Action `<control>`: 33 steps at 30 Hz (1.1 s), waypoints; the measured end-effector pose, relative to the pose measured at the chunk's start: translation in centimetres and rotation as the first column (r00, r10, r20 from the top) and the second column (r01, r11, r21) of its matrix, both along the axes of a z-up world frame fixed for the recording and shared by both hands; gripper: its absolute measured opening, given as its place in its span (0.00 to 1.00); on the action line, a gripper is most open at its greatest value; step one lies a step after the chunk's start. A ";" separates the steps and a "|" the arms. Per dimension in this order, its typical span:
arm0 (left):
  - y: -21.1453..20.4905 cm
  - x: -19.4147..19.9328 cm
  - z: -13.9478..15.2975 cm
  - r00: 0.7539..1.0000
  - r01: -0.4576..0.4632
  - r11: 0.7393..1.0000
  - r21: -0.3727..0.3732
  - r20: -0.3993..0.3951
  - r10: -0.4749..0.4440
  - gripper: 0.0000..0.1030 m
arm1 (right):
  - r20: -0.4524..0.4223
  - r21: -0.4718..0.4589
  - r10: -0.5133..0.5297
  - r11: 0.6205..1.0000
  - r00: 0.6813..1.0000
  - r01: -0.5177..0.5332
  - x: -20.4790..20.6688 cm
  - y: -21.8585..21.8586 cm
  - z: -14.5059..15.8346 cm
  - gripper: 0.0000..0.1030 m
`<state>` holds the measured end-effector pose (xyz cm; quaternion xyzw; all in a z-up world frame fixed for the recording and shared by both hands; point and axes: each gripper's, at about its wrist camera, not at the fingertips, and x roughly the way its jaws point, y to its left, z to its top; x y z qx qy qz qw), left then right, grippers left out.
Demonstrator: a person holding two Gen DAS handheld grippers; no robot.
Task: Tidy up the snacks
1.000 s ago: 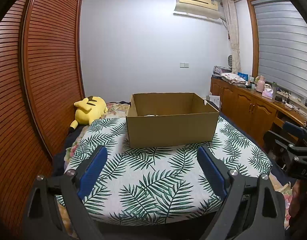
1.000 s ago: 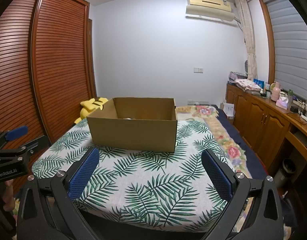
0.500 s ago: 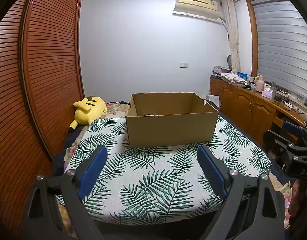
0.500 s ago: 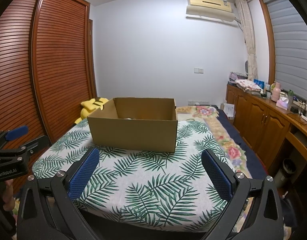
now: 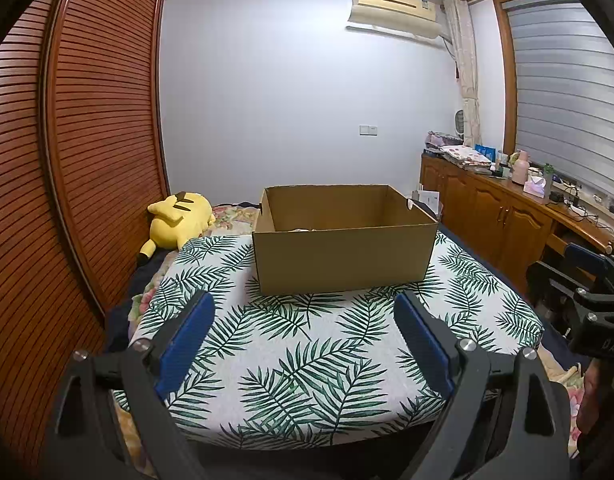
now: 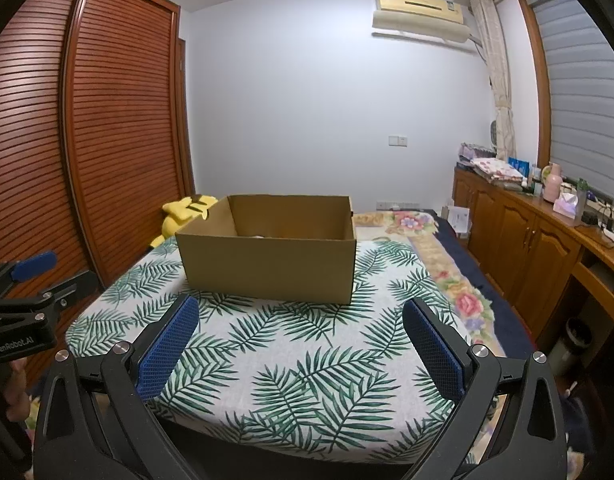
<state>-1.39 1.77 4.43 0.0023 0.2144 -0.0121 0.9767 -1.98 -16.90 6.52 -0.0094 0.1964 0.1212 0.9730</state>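
Over the near edge of the bed, the left gripper hangs with its blue-padded jaws spread wide and nothing between them, pointing slightly down at the leaf-print cover. Just beside it on the right, the right gripper sits the same way, jaws wide apart and empty. Past both, toward the far edge of the leaf-print cover, stands an open cardboard box, upright and apart from either gripper; a small pale thing shows low inside it, too little of it visible to name. Behind the box's left corner a yellow plush toy lies by the wooden slatted wardrobe doors. A wooden cabinet runs along the right wall.
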 end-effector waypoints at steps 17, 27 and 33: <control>0.0 0.0 0.0 1.000 0.000 1.000 0.000 -0.002 0.000 0.89 | -0.001 0.000 0.001 1.000 1.000 -0.001 0.0 0.0 0.0 1.00; 0.1 0.0 0.1 1.000 0.000 1.000 -0.002 -0.002 0.000 0.89 | -0.001 -0.004 0.000 1.000 1.000 0.000 0.0 -0.1 0.0 1.00; 0.1 0.0 0.1 1.000 -0.001 1.000 -0.002 -0.002 0.001 0.90 | -0.001 -0.005 -0.001 1.000 1.000 0.001 0.1 -0.2 0.0 1.00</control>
